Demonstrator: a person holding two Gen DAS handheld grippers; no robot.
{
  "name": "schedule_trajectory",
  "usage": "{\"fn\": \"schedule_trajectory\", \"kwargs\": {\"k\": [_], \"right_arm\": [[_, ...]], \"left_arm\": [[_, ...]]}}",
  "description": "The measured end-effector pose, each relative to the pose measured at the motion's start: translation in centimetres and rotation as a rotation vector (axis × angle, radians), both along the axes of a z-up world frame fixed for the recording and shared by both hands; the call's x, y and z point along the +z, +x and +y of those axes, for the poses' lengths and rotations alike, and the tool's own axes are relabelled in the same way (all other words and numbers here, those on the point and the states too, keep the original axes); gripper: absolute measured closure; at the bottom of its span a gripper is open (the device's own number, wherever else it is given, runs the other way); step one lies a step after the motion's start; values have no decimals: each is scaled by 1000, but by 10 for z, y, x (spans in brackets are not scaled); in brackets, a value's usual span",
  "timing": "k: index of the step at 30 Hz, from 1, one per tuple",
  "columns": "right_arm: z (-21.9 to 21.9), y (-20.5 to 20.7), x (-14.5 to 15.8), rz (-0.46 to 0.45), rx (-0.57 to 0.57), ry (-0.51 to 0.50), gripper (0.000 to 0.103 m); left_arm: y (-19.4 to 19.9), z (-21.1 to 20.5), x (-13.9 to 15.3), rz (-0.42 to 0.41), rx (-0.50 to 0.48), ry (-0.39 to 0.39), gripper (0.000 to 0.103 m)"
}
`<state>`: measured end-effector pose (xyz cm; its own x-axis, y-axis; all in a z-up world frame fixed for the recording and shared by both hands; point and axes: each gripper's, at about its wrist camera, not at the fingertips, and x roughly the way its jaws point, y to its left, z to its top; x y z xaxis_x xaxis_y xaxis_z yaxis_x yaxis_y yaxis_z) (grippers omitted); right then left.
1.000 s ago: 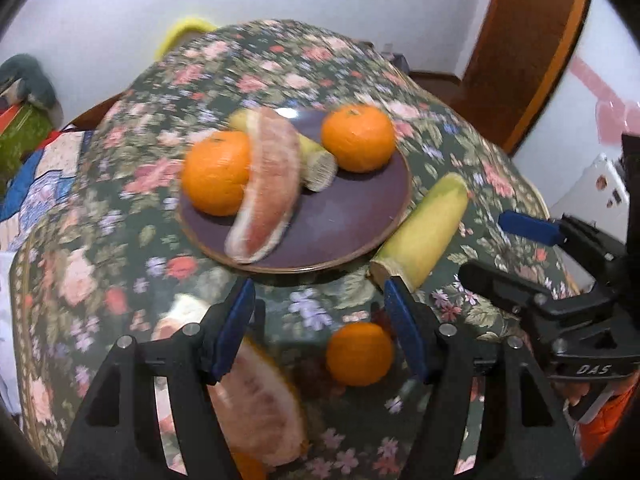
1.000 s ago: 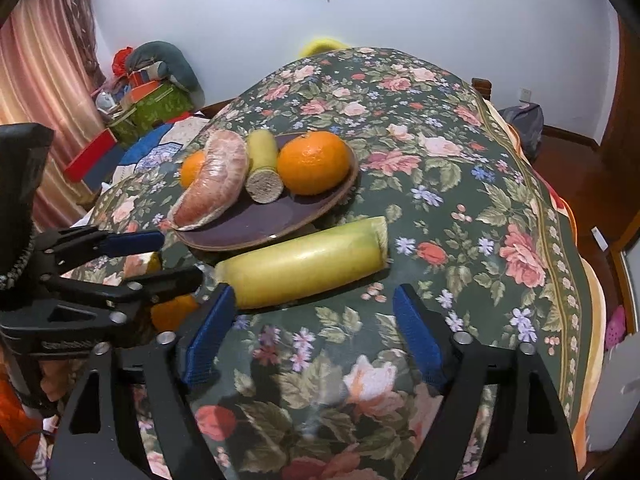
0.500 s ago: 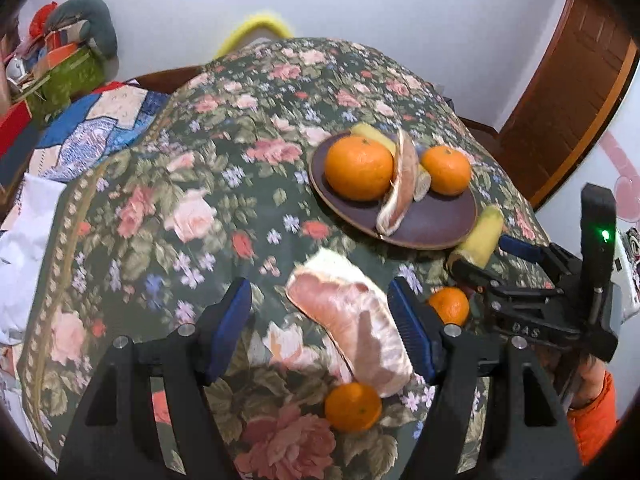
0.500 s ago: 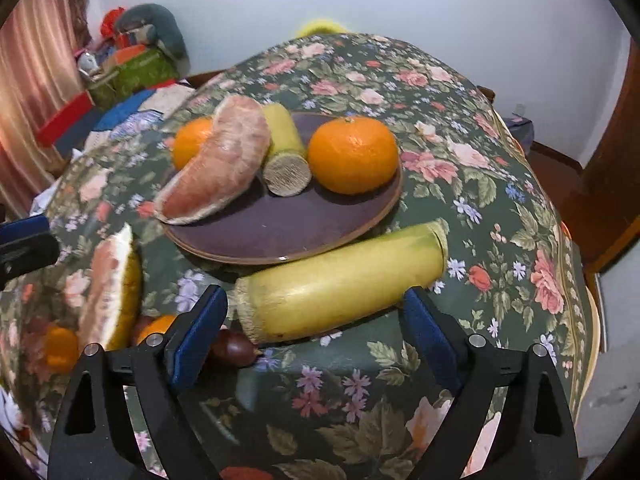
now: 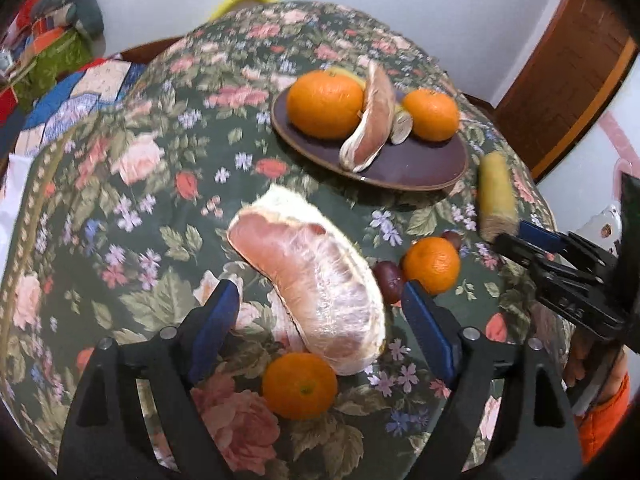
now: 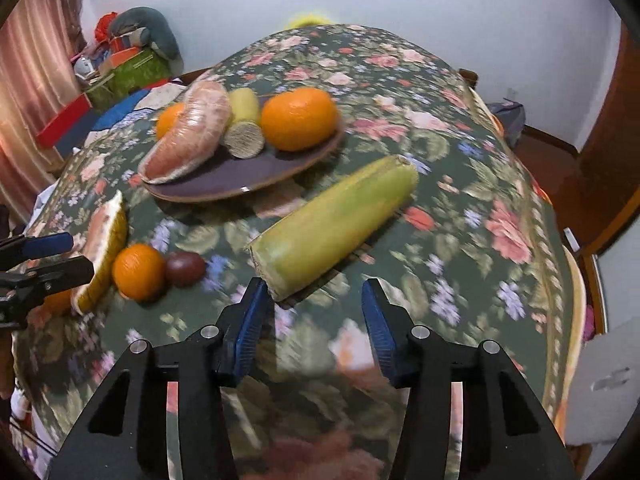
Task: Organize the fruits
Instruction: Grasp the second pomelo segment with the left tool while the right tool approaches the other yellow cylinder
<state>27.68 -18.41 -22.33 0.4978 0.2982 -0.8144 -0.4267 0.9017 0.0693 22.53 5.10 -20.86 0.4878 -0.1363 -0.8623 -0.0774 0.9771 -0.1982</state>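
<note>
In the left wrist view the left gripper stands spread wide at the bottom of the frame, holding nothing; the near end of a big peeled pomelo wedge on the flowered tablecloth lies between its blue pads. A small orange lies just below the wedge, and another orange sits to the right, touching a dark plum. In the upper middle a brown plate carries two oranges, a pomelo slice and a short yellow stalk piece between them. At the right edge a long yellow-green stalk lies beside the plate, with the right gripper reaching to its near end. In the right wrist view the right gripper is also spread wide and empty, its pads just short of the cut end of the stalk, which lies slanted across the middle of the frame, close in front of the plate at upper left.
</note>
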Motion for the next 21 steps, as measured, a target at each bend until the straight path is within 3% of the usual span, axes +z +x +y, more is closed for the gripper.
{"fn": "schedule_trajectory", "kwargs": {"k": [4,8,10,12,16,21], "right_arm": [[-11,-2,4,9,-12,8,57],[-12,-3,17,-15,-8,48,57],[-10,2,19,-24,-20,52,52],[-10,12,15,-21,-56,57,45],[-16,35,6,30,-118,113,45],[-9,49,-5,45,-153,94,39]], "left_arm": [[7,0,-5,-5,20,-18,20],[15,-4,-9,-14,28,3,28],[18,-4,-10,-20,24,10,34],[21,-2,-10,-26,23,0,38],[26,2,-10,-35,10,-6,41],[31,1,-10,-49,-1,11,43]]}}
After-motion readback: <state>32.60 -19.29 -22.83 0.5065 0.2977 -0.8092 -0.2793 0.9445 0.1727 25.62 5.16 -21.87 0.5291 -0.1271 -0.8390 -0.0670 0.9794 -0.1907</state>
